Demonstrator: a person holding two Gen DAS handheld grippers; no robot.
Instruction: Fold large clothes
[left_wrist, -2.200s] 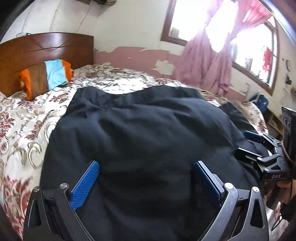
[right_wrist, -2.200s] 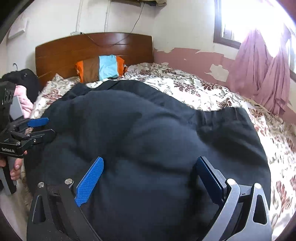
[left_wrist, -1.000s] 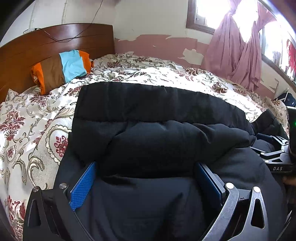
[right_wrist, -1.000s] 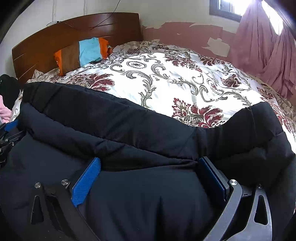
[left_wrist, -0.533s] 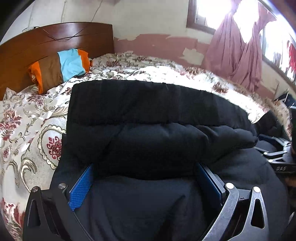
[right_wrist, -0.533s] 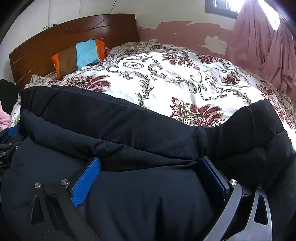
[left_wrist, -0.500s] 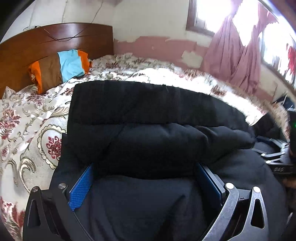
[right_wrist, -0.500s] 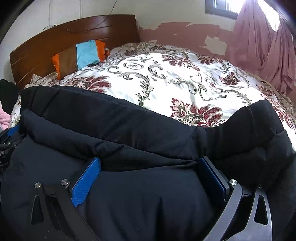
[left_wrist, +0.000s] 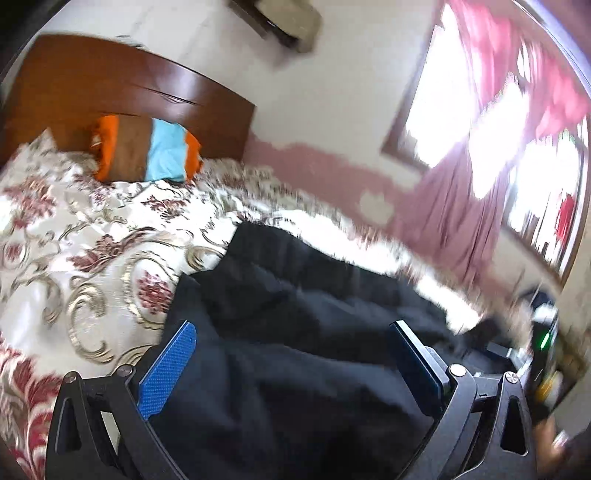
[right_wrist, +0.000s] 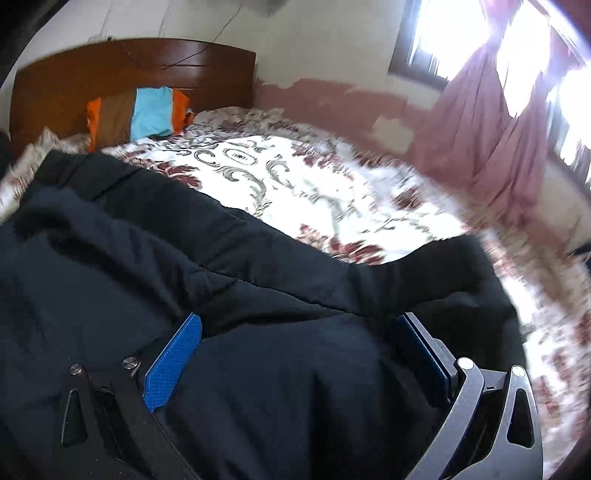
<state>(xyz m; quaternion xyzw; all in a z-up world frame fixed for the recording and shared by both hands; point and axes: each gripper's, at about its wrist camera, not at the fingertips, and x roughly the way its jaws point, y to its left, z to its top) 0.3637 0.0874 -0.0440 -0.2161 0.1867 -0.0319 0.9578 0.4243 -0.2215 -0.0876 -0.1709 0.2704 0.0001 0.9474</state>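
The big black padded coat (right_wrist: 258, 332) is lying across the near part of the bed with the white and maroon floral bedspread (right_wrist: 314, 184), and it's clearly been doubled over: a thick folded band now runs across it, where 2.2 s ago it was spread out flat and covered far more of the bedspread. So one big fold can be counted as done, probably the far end brought toward the near edge. Since half a second ago both views have swung upward and gone blurry, which suggests both tools are being lifted or repositioned, likely for the next fold.

The left tongs (left_wrist: 291, 350) are spread wide, with fabric sitting between the blue pads but nothing pinched. Same for the right tongs (right_wrist: 299, 343): wide apart, coat bulging between them, not clamped.

No containers can be seen anywhere, so nothing to report there. Further out, an orange, brown and light blue striped pillow (right_wrist: 136, 114) is propped against the dark wooden headboard (right_wrist: 129, 66), and pink curtains (right_wrist: 480, 140) are hung at the bright window.
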